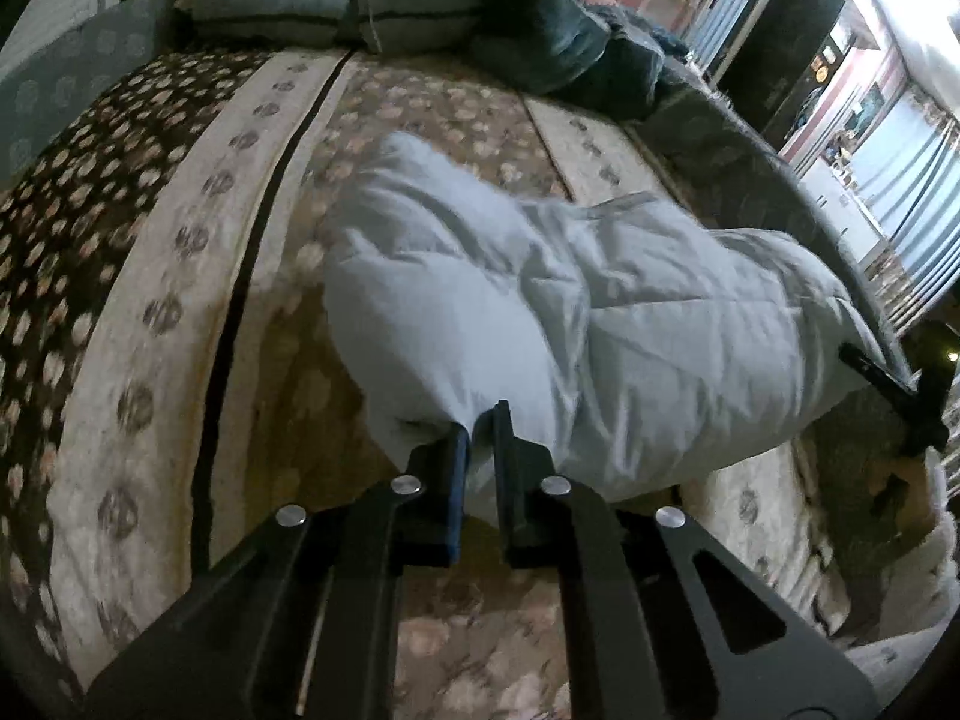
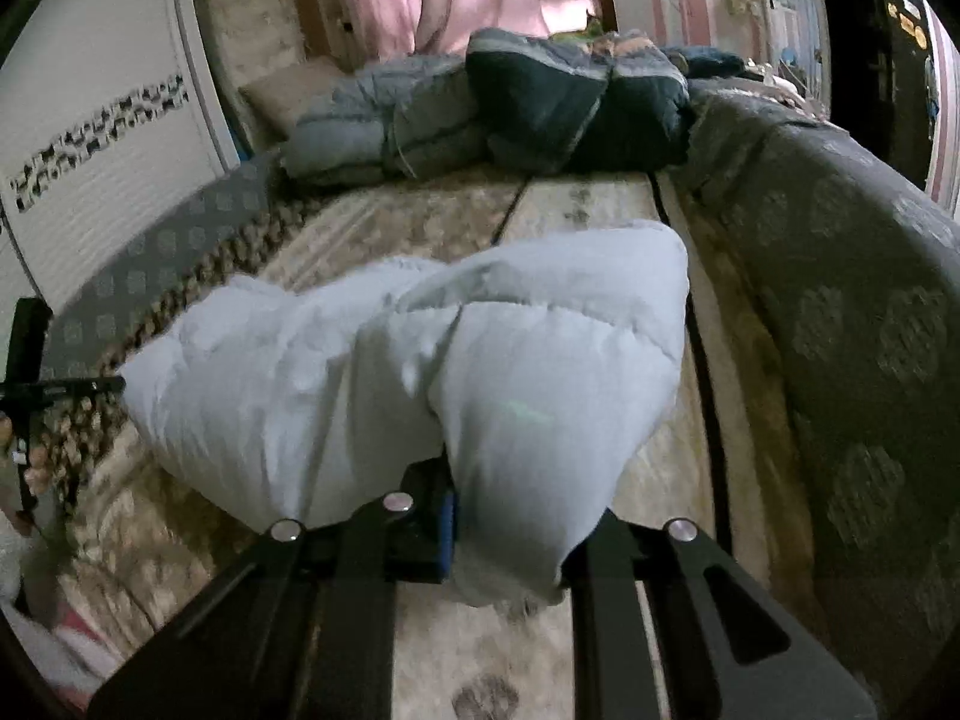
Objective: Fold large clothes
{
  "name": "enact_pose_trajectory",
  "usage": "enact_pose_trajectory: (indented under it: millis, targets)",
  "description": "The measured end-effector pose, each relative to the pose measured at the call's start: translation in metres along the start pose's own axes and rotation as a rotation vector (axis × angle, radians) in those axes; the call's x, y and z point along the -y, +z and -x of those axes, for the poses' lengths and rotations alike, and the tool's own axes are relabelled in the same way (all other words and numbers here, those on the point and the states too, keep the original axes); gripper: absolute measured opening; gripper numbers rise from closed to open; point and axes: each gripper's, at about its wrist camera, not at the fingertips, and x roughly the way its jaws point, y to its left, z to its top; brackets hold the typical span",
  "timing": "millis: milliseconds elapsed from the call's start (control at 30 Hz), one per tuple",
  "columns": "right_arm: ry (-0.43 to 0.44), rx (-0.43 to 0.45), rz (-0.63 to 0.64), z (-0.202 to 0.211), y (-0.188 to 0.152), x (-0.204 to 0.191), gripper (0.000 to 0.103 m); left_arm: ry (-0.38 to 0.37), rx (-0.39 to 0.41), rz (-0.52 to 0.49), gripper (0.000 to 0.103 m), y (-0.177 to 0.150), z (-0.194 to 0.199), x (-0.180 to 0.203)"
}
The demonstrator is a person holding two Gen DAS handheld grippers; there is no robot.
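- Spread under everything is a beige and brown paw-print bedspread (image 1: 180,276), and I take it as my landmark; at its far end sits a heap of grey-blue and dark padded bedding (image 1: 420,0), well apart from my work.
- On the middle of that bedspread lies the task's thing, a pale blue-white quilted padded garment (image 1: 540,300), bunched into a thick roll that sags between my two hands.
- At the near left part of the bedspread, my left gripper (image 1: 480,438) has its fingers drawn close with only a thin pinch of the garment's edge between them.
- At the near right part of the bedspread, my right gripper (image 2: 510,516) is buried in the same garment (image 2: 420,360); cloth fills the space between the fingers and hides the right one, so it looks clamped on a fat fold.
- I judge it soft, puffy and light for its bulk, with no stiffness at all, so it will droop wherever I do not hold it.
- Its smooth shell may slide out of a shallow pinch; a stitched seam or hem, taken deep, seems the safer hold.
- Corners far apart should keep the fold straight.
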Motion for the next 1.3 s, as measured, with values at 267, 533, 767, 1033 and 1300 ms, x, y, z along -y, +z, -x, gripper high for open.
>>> enact_pose_trajectory:
  millis: [267, 533, 767, 1033, 1300]
  targets:
    - [-0.156, -0.122, -0.043, -0.072, -0.027, 0.014, 0.028, 0.095, -0.091, 0.074, 0.009, -0.005, -0.065, -0.037]
    - [-0.242, -0.149, -0.088, -0.046, -0.038, 0.013, 0.070, 0.191, -0.069, 0.034, 0.038, -0.021, -0.049, -0.017]
    - [-0.297, -0.022, -0.176, 0.026, -0.039, 0.025, 0.086, 0.153, 0.025, 0.071, 0.087, -0.038, 0.014, 0.004]
    - [-0.192, 0.166, -0.126, 0.108, -0.020, -0.047, 0.086, 0.151, 0.111, -0.044, 0.100, -0.054, 0.091, 0.085]
    - [-0.096, 0.305, -0.038, 0.227, -0.011, -0.126, 0.086, 0.149, 0.196, -0.151, 0.100, -0.079, 0.191, 0.158]
